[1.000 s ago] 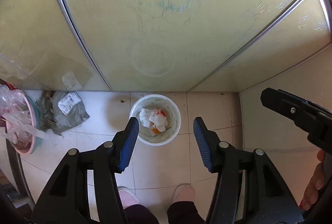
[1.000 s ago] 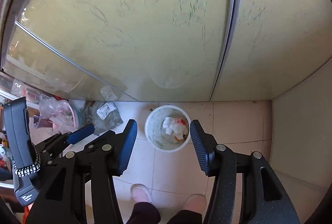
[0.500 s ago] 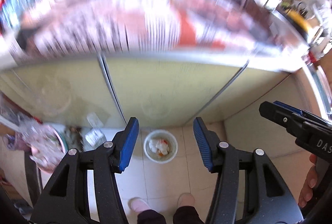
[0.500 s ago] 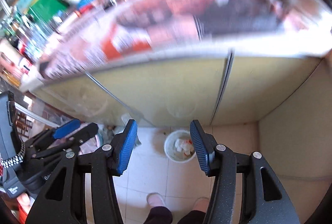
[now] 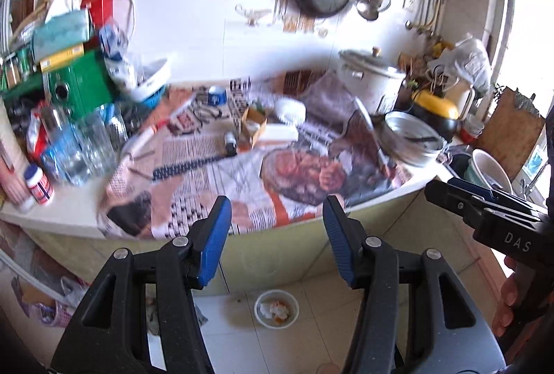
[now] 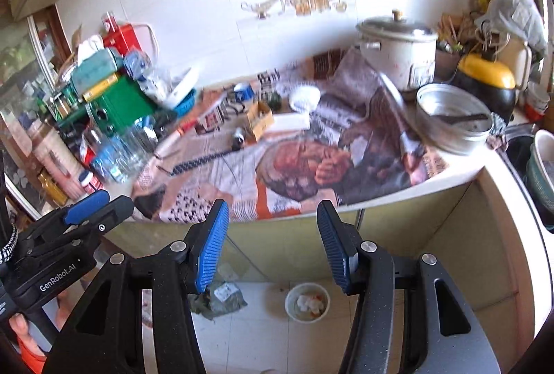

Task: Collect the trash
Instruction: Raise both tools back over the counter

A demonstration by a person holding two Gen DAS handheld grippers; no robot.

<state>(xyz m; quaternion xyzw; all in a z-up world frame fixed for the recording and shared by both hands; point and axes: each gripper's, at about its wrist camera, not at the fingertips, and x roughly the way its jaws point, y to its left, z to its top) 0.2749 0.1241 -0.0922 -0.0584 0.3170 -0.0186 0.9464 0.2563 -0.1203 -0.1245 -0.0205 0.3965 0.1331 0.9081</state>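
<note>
both hand-held grippers, left (image 5: 275,237) & right (image 6: 271,235), were apart, empty; best to approach the small box (image 5: 254,125) on the surface (image 5: 420,182) slowly, w/ the bin (image 5: 276,308) below.

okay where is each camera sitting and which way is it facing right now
Left wrist: sits on the left gripper, open and empty, facing the cluttered counter from above the floor; the right gripper and a hand show at its right edge.
Right wrist: sits on the right gripper, open and empty, facing the same counter; the left gripper shows at its left edge.
Shared: newspaper, rice cooker, floor bin.
</note>
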